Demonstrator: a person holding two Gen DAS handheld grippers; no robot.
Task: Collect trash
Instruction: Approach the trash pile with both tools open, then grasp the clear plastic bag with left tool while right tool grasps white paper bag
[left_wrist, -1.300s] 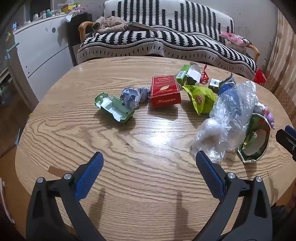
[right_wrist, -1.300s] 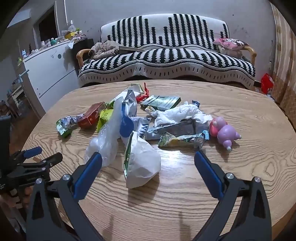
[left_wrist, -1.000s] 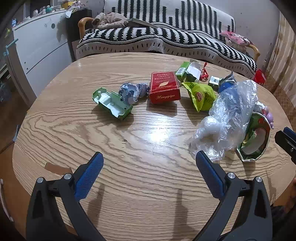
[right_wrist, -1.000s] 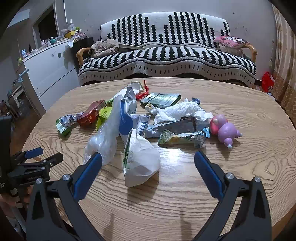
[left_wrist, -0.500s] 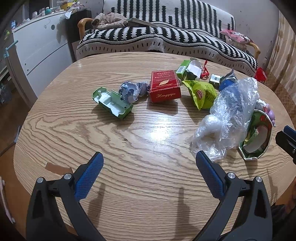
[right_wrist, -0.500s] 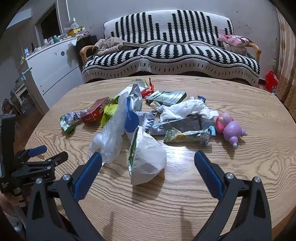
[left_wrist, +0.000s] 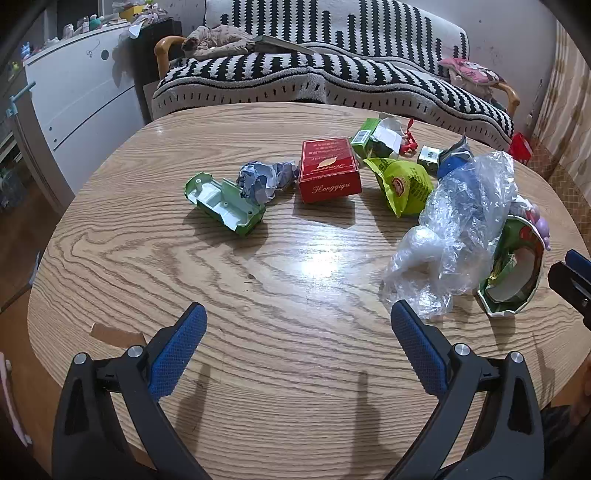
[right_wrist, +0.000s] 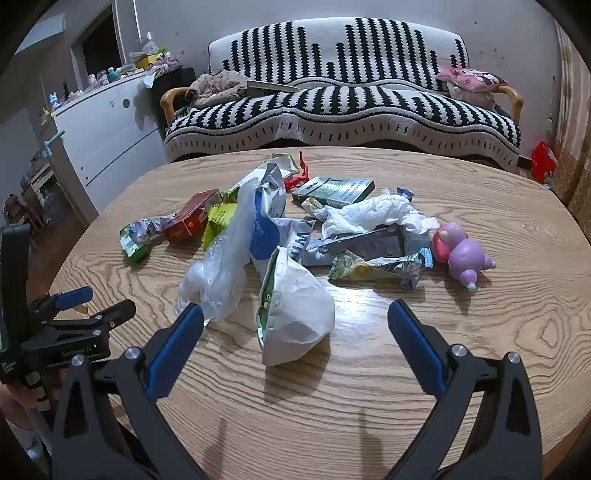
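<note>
Trash is all piled mid-surface: a crumpled white cup wrapper (right_wrist: 295, 317) right between the right tool (right_wrist: 295, 321) fingers, leaning on a clear plastic bag (right_wrist: 218, 280), with the red box (left_wrist: 328, 170) farther out. Both tools, left tool (left_wrist: 298, 323) too, are wide open and empty. Risk: grabbing the wrapper could snag the bag and drag the pile, or knock the pink toy (right_wrist: 461, 254) off the wooden surface (right_wrist: 480, 350).

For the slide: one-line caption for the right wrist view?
Open right tongs hover over a crumpled white paper cup at the near edge of a trash pile on the wooden table.
</note>
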